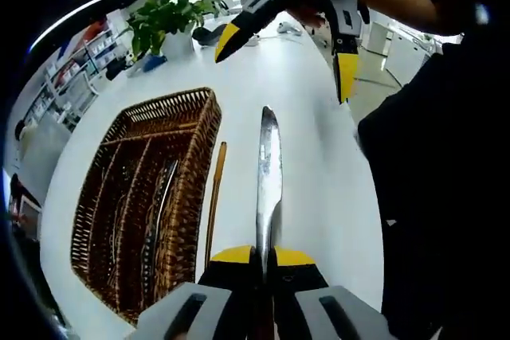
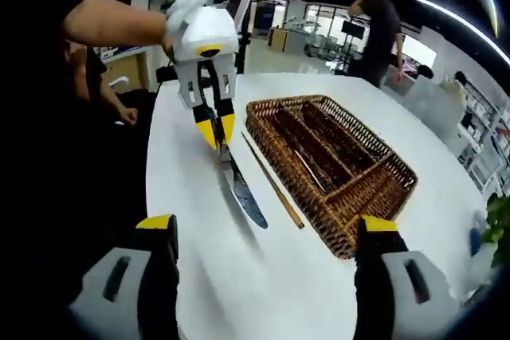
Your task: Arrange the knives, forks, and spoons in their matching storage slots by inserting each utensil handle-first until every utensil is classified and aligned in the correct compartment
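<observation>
An open office with desks, shelving and ceiling strip lights surrounds a long white table (image 2: 239, 276); a person (image 2: 381, 25) stands at its far end, and a potted plant (image 1: 163, 21) sits on it in the left gripper view. On the table lies a wicker tray (image 2: 382, 189) divided into long slots, with at least one metal utensil (image 1: 159, 205) lying in a slot. Just beside the tray's long side, a slim wooden stick (image 2: 275, 183), perhaps a chopstick, rests on the table, parallel to the tray. The left gripper (image 1: 263, 256) is clenched on the knife (image 1: 268, 173), its yellow-tipped jaws pressed together around the handle end, the blade pointing forward away from it; in the right gripper view the knife (image 2: 243, 193) slants down with its tip at or near the tabletop, next to the stick. The right gripper (image 2: 267, 228) is released, its jaws spread wide apart, grasping nothing, hovering over the table.
</observation>
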`<state>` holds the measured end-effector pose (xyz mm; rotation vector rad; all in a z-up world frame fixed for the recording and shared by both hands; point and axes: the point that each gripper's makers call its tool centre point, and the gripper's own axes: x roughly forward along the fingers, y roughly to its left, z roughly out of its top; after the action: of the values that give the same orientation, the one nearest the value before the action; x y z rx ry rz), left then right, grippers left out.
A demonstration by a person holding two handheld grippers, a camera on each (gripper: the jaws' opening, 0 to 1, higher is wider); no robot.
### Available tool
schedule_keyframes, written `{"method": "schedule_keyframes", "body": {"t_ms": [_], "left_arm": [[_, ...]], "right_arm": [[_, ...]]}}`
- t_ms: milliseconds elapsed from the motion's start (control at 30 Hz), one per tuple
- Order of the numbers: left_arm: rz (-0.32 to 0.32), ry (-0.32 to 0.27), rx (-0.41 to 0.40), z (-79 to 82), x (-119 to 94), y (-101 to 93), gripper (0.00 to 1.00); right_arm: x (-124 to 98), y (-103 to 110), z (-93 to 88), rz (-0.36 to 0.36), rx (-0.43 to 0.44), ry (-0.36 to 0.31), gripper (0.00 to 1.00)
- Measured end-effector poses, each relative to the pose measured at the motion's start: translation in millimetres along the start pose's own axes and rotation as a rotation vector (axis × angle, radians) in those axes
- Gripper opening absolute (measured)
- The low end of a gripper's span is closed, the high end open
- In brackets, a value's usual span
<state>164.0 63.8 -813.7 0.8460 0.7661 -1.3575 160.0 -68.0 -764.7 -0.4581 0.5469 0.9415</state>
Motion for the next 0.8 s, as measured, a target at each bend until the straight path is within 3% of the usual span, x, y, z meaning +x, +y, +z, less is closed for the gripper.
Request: {"method": "schedule_keyframes", "body": {"t_ms": [100, 300, 467, 600, 800], "left_arm": [[0.001, 0.015, 0.021, 4.1, -7.9, 2.3, 0.05], [0.012, 0.026, 0.035, 14.9, -26.4, 12.9, 0.05], [0.018, 0.034, 0.042, 24.7, -41.6, 18.9, 0.05], [0.041, 0.061, 0.055, 28.1, -51.2, 24.7, 0.05], [0.053, 0.052, 0.038, 36.3, -64.2, 27.1, 0.05]], "right_arm": [[-13.6, -11.3, 2.1, -0.099, 0.082, -0.061, 0.99], [-40.8, -28.7, 12.1, -0.211, 0.198, -0.148, 0.99], [-59.6, -36.0, 19.4, -0.253, 0.192, -0.168, 0.99], [-66.4, -36.1, 20.8, -0.256, 0.196, -0.168, 0.99], [-72.2, -32.6, 22.6, -0.251, 0.212, -0.178, 0.99]]}}
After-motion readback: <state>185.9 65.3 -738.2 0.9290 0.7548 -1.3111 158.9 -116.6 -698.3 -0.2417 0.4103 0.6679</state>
